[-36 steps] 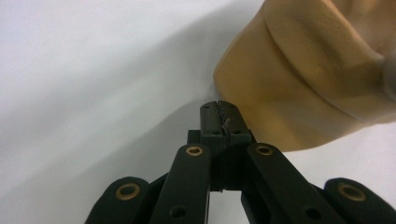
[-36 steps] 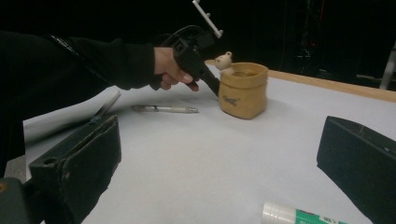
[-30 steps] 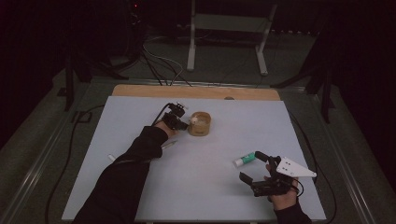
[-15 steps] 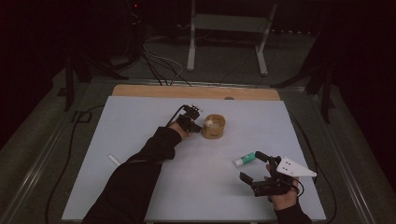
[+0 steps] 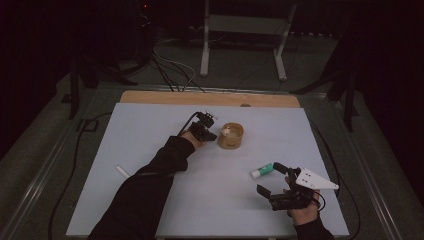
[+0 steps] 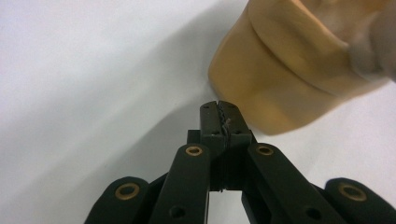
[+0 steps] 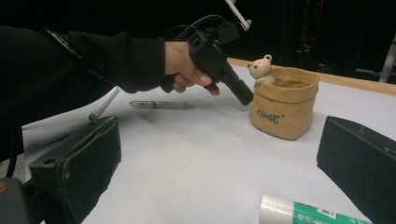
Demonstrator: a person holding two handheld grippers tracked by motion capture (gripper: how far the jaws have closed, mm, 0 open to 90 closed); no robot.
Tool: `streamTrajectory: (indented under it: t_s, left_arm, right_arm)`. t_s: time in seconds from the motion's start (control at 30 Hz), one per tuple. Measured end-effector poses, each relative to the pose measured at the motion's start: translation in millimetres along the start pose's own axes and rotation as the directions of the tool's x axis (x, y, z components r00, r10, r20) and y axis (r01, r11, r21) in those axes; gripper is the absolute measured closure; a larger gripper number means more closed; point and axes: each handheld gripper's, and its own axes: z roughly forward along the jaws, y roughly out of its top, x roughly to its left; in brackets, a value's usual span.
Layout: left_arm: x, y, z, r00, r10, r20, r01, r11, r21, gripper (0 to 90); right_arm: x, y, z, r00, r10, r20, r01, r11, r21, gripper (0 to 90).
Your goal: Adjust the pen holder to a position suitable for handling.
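A tan pouch-shaped pot point(image 5: 231, 137) with a small bear figure point(image 7: 260, 68) on its rim stands mid-table. My left gripper point(image 5: 213, 135) is shut with nothing between its jaws. Its tips point(image 6: 219, 110) sit at the pot's point(image 6: 280, 70) near side, touching or nearly so. From the right gripper view, the left gripper point(image 7: 245, 98) points down at the pot's point(image 7: 284, 109) left edge. My right gripper point(image 5: 274, 181) rests low near the front right with its jaws wide apart. A green-and-white glue stick point(image 5: 261, 171) lies just beyond it, also seen close ahead as the glue stick point(image 7: 308, 212).
A white pen point(image 5: 122, 171) lies at the left of the white table top point(image 5: 150, 130). A clear pen point(image 7: 161, 104) lies behind the left hand in the right gripper view. A wooden strip point(image 5: 210, 98) borders the far edge. Cables trail off the table's sides.
The left hand moved to the right with its shut gripper, and the tan pot slid to the right along with it. The right gripper stayed put.
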Motion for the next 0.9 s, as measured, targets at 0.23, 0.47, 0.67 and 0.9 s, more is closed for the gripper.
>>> streamTrajectory:
  t_s: [0.23,0.47,0.67,0.9]
  left_arm:
    - [4.6,-9.9,-17.8,0.9993,0.003,0.038,-0.001,0.9993,-0.038,90.0]
    - [3.7,-21.0,-40.3,0.9970,0.039,0.066,-0.035,0.9972,-0.066,85.4]
    - [4.2,-27.4,-62.0,0.9953,0.053,0.081,-0.045,0.9939,-0.101,78.9]
    - [7.1,-36.6,-84.9,0.9963,0.062,0.060,-0.053,0.9888,-0.139,56.6]
  right_arm:
    - [0.2,-0.3,0.4,1.0000,-0.004,0.005,0.004,1.000,0.005,0.0]
    - [0.3,-0.8,1.8,1.0000,-0.003,0.005,0.003,1.000,0.013,0.0]
    - [0.6,-0.8,2.3,1.0000,-0.005,0.007,0.005,1.000,0.015,0.0]
    - [0.8,-0.9,3.0,0.9999,-0.005,0.009,0.005,1.000,0.016,0.0]
